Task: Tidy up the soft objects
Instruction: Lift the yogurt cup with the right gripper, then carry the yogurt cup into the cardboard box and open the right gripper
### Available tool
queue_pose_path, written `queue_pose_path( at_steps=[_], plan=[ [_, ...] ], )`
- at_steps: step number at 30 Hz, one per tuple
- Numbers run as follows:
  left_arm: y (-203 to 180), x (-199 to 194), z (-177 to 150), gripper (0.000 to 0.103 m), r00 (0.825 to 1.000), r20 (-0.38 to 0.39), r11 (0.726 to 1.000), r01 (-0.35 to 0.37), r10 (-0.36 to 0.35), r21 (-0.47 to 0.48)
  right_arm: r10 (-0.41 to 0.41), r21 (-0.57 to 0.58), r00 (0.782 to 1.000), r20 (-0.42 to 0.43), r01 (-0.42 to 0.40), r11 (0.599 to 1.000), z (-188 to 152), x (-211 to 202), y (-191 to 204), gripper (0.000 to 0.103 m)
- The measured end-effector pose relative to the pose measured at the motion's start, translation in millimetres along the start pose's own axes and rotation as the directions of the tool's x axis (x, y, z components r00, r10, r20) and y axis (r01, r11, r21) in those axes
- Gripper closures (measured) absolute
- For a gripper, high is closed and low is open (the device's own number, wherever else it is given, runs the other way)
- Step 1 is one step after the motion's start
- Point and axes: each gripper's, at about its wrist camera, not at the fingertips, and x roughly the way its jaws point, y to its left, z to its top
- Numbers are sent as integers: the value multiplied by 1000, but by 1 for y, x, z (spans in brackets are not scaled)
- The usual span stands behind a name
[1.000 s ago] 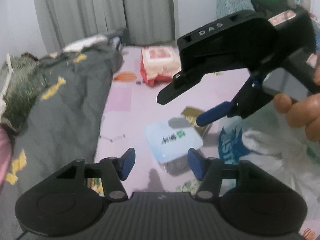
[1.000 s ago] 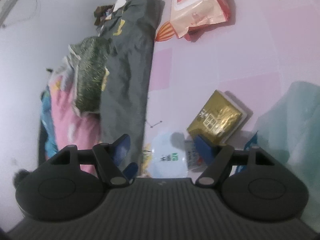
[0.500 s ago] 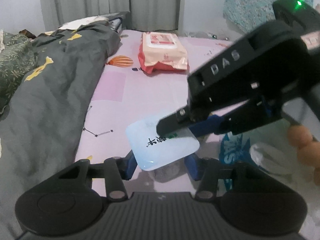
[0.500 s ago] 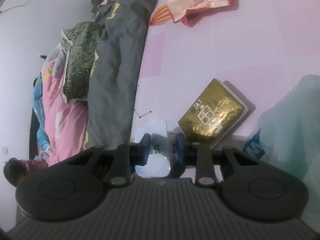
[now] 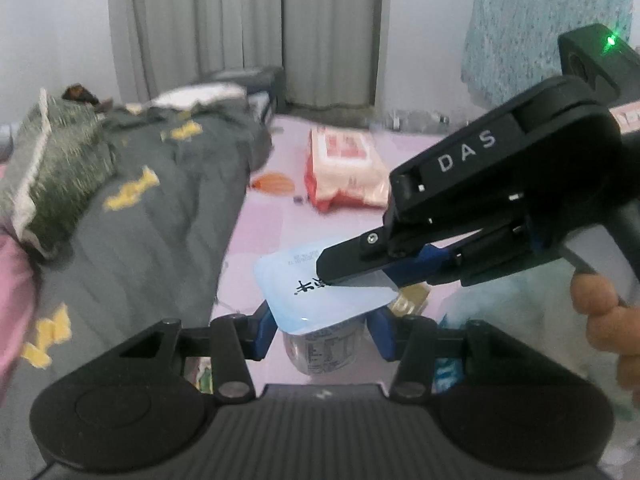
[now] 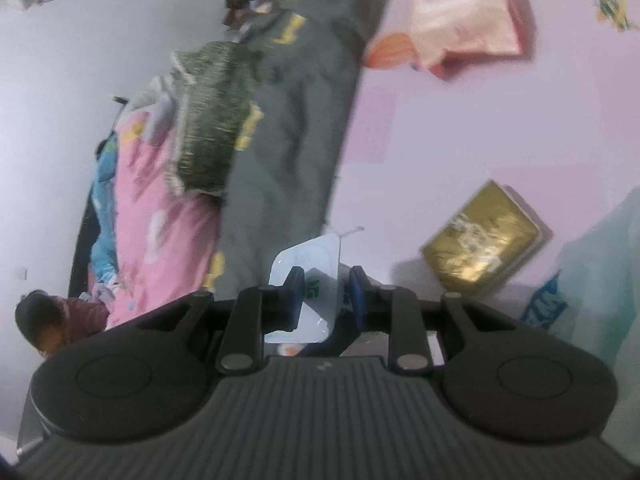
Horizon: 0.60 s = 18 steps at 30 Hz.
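My L gripper (image 5: 320, 332) clamps the cup (image 5: 324, 344) body; R gripper (image 6: 326, 296) is pinched narrow on its lid (image 5: 320, 292), I think at the edge. Cup's off the bed (image 5: 256, 236). Risk: lid peels or tears, cup spills. Tissue pack (image 5: 344, 172) far back.

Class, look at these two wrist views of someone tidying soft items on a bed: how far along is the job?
Done: nothing looks sorted yet. In hand: the cup with its pale blue lid is gripped by the left gripper at its body and the right gripper at the lid's edge. Left: the pink wipes pack, the gold packet and the grey quilt lie loose on the pink sheet.
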Motion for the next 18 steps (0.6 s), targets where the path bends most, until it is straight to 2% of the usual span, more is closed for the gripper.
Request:
queue_pose_path(
  at_steps=[5,10,14,18],
  plan=[
    [-29,-36,19,53,997,64,998,42,-45,42,35,-38,996,87,-32,999,-9,-57,16,80],
    [-89,-56,30,53,981,92,980,160,-171,120,20,-14,981,192,-17,1000,-29,-142,1,79],
    [-149,-60,34,53,950,62,937,288,-305,197,-43,42,962,271,33,999,-54,-215,-28,78],
    [-205,-54,32,53,910,-23,880,406,-413,246,-130,122,939,318,96,988,-84,-277,-65,77]
  ],
)
